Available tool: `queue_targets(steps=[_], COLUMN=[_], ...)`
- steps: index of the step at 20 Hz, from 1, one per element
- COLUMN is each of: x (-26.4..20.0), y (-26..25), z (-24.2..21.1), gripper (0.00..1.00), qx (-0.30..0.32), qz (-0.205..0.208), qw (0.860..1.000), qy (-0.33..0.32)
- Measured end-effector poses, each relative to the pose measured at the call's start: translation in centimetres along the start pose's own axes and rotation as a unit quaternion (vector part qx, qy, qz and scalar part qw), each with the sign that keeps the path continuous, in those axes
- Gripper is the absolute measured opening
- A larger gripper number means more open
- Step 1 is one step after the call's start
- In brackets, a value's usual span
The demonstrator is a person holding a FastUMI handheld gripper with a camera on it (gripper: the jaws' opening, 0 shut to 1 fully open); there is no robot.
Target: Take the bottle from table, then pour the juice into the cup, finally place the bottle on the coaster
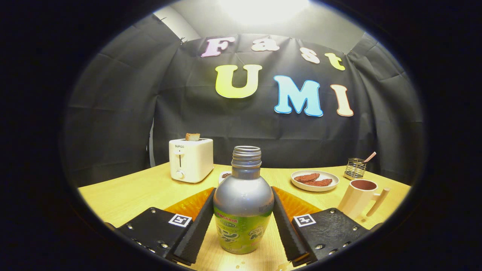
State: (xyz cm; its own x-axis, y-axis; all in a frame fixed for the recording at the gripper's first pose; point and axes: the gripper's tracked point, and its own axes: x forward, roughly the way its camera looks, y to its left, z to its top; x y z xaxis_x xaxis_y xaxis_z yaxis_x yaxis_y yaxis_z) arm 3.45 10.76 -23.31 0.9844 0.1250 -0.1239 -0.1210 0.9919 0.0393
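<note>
A silver bottle [243,199] with a green label and an uncapped threaded neck stands upright between my fingers. My gripper [244,192] is shut on it, both pads pressing against its sides at the widest part. Its base looks to be on or just above the wooden table [124,195]; I cannot tell which. An orange coaster [188,203] lies right behind the bottle, partly hidden by it and by the fingers. A beige cup [357,197] with a side handle stands beyond the fingers to the right, its inside dark.
A white toaster [191,159] with a slice of toast in it stands at the back left. A plate [314,180] of brown food and a small wire holder [355,168] sit at the back right. A small dish [225,175] lies behind the bottle.
</note>
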Motion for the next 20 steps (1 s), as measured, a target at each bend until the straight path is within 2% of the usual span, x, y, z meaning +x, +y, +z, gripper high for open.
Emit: queue_targets(steps=[5, 14, 17, 20], x=[0.2, -0.3, -0.6, -0.5], y=[0.0, -2.5, -4.1, -5.7], z=[-0.6, 0.1, 1.2, 2.0], gripper=[0.84, 0.76, 0.75, 0.75], qx=[0.019, 0.009, 0.036, 0.092], qz=[0.005, -0.033, -0.041, -0.037], qw=[1.0, 0.999, 0.999, 0.995], qy=[0.004, 0.007, 0.0, -0.005])
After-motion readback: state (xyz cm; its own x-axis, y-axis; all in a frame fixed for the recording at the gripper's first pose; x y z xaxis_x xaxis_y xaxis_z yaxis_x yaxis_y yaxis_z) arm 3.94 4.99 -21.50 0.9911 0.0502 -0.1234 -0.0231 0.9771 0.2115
